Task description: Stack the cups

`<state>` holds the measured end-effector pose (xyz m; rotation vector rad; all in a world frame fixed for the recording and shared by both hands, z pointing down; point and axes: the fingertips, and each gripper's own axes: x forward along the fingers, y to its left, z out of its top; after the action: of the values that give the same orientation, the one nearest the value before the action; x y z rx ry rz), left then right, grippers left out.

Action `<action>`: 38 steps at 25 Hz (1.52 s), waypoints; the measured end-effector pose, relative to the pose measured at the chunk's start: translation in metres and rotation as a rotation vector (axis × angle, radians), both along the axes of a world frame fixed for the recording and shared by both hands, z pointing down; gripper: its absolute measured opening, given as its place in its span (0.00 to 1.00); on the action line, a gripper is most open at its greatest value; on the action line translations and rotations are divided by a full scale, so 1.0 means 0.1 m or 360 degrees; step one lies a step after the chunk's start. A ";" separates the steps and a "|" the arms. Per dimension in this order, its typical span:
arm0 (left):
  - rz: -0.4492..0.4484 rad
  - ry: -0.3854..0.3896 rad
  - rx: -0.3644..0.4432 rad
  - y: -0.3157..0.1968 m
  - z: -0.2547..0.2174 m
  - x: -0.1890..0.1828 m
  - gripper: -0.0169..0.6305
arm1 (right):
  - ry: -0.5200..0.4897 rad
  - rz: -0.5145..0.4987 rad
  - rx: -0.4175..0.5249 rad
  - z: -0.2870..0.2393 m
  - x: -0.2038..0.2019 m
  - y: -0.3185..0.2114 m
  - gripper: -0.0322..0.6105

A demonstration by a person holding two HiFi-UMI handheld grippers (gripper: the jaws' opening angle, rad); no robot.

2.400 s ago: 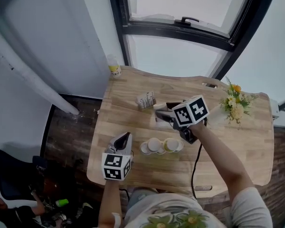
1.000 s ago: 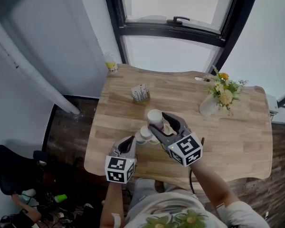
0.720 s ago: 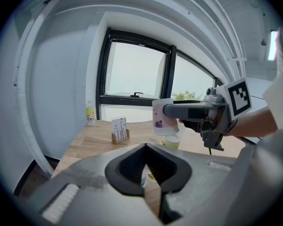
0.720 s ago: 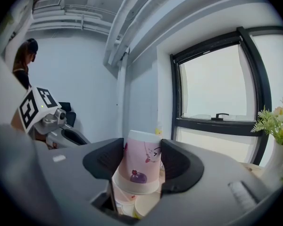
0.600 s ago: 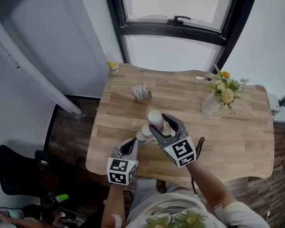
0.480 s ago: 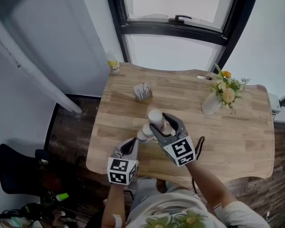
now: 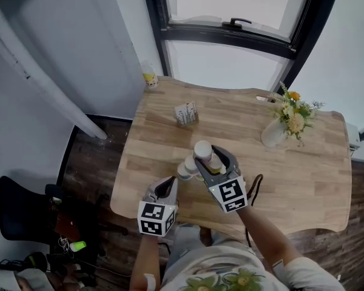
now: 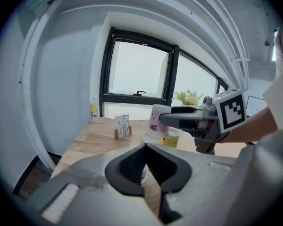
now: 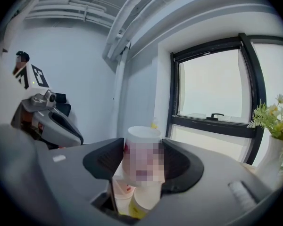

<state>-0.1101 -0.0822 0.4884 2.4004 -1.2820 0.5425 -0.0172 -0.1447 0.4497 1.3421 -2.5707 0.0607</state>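
Note:
My right gripper [image 7: 209, 154] is shut on an upside-down white paper cup with a pink print [image 7: 201, 148], held by its sides. In the right gripper view this held cup [image 9: 142, 157] fills the gap between the jaws. Just below it stand other upturned cups [image 7: 187, 166], one of them yellow [image 8: 170, 138], near the front of the wooden table [image 7: 303, 174]. The held cup [image 8: 156, 121] hangs right over the yellow one; whether they touch I cannot tell. My left gripper [image 7: 168, 185] hovers at the table's front edge, left of the cups, shut and holding nothing.
A small card stand [image 7: 186, 113] is at the back left of the table and a little bottle with a yellow label [image 7: 149, 77] at its far left corner. A vase of flowers [image 7: 286, 119] stands at the back right. A black cable [image 7: 253, 187] trails behind my right gripper.
The right gripper came from farther back on the table to above the cups near the front, and has sunk slightly with the cup. The left gripper has stayed put.

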 end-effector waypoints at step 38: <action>0.0063 0.0039 0.0051 0.12 -0.15 0.34 0.04 | 0.0011 0.0044 -0.0133 0.04 0.35 0.64 0.23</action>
<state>-0.0764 -0.0705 0.4737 2.4555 -1.2447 0.5059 0.0181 -0.0807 0.4537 1.3447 -2.5146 0.1665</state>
